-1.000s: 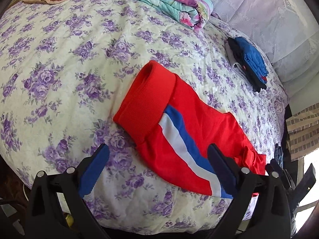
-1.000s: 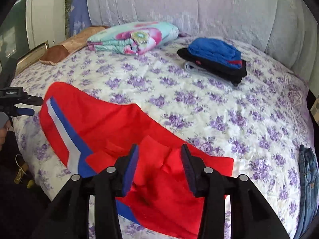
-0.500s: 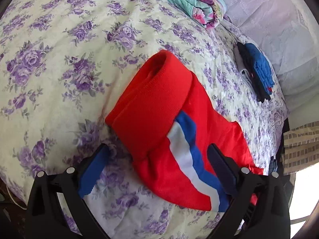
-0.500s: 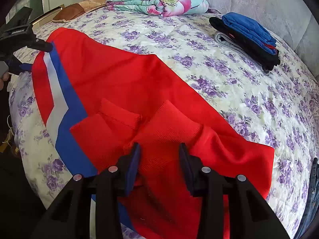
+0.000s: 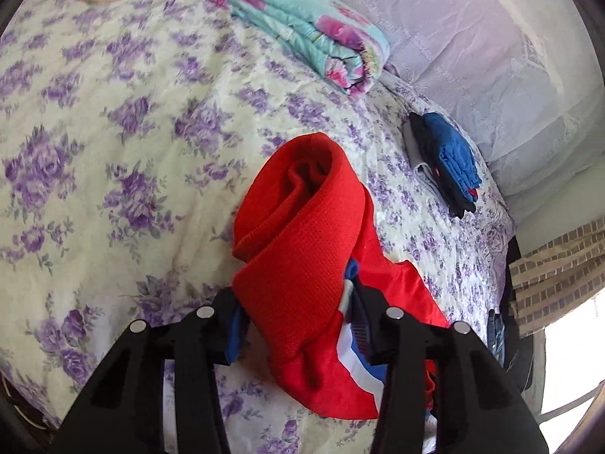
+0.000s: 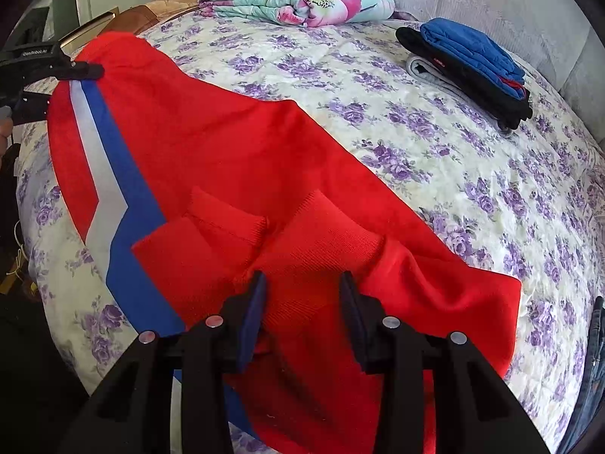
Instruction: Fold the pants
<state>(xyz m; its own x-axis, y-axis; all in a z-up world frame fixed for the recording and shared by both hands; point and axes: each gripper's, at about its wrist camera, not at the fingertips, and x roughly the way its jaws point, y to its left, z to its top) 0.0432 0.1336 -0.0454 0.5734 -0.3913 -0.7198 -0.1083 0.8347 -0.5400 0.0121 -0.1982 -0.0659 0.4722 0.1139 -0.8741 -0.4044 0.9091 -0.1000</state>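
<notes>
Our left gripper [image 5: 298, 325] is closing on the red pants' [image 6: 234, 143] waistband, bunched between its fingers. Our right gripper [image 6: 302, 302] clamps the cuffs, their ends hidden below. The side lettering is unreadable.

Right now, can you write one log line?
task: fold red pants | left hand-held gripper: closing on waistband | right hand-held gripper: gripping cuff | surface: bed

Home bedroom: floral-quilted bed [image 6: 378, 87], folded blanket [image 6: 302, 0], clothes stack [image 6: 469, 68].
</notes>
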